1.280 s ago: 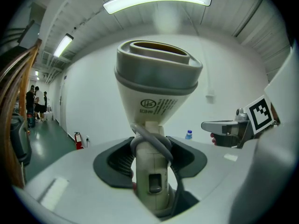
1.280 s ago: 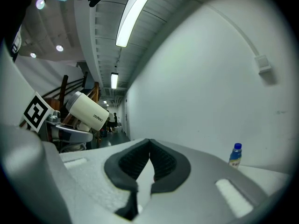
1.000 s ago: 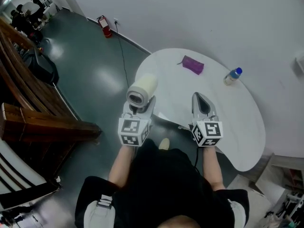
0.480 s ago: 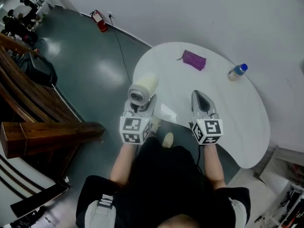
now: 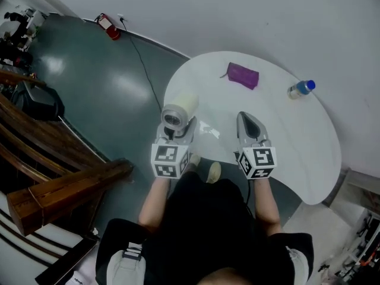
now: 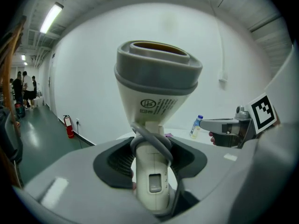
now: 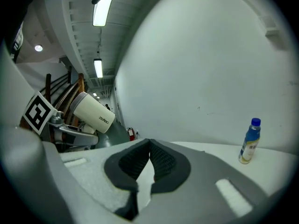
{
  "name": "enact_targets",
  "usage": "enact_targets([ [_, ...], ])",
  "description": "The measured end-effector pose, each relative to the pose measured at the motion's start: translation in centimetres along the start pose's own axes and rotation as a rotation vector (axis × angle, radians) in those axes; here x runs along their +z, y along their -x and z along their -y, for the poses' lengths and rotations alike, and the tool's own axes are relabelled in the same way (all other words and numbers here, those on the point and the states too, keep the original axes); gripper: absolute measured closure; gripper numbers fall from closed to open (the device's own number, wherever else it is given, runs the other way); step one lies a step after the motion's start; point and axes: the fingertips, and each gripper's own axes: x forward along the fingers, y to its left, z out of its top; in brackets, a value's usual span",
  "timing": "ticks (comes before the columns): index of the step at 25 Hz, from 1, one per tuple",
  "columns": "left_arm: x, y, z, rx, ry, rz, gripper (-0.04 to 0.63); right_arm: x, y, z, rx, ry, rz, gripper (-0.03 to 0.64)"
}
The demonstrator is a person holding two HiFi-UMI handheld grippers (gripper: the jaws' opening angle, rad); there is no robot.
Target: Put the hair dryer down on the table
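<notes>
— Where's the dryer?

— In the left tool. The pads clamp its cream handle, and the barrel stands up above them with the grey open end on top. A grey cord loops over the handle just above the grip.

— Is it down on the counter?

— No. It's held in the air over the near-left edge of the white counter, not lying on it.

— And the right tool?

— Closed and holding nothing. The dark pads meet at their tips. It's over the near side of the counter, level with the left one and well apart from it, pointing the same way, toward the far wall.

— Anything else on the counter?

— A purple pouch at the far side, about the middle, and a small bottle with a blue cap standing upright at the far right. Both are well away from the tools.

— And round about?

— A red extinguisher stands on the floor against the far wall, off to the left. A few people stand far off down the hall on that side.
</notes>
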Motion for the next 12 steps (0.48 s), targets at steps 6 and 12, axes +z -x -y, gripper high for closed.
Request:
enact_targets([
  [6, -1.0, -3.6, -2.1, -0.045, -0.003, -0.06, 0.376, -0.7, -3.2, 0.4, -0.042, -0.03, -0.04, 0.612],
  [12, -2.1, -7.0, -3.3, -0.094, -0.015, -0.104, 0.376, -2.1, -5.7, 1.2, -0.083, -0.061, -0.08, 0.612],
])
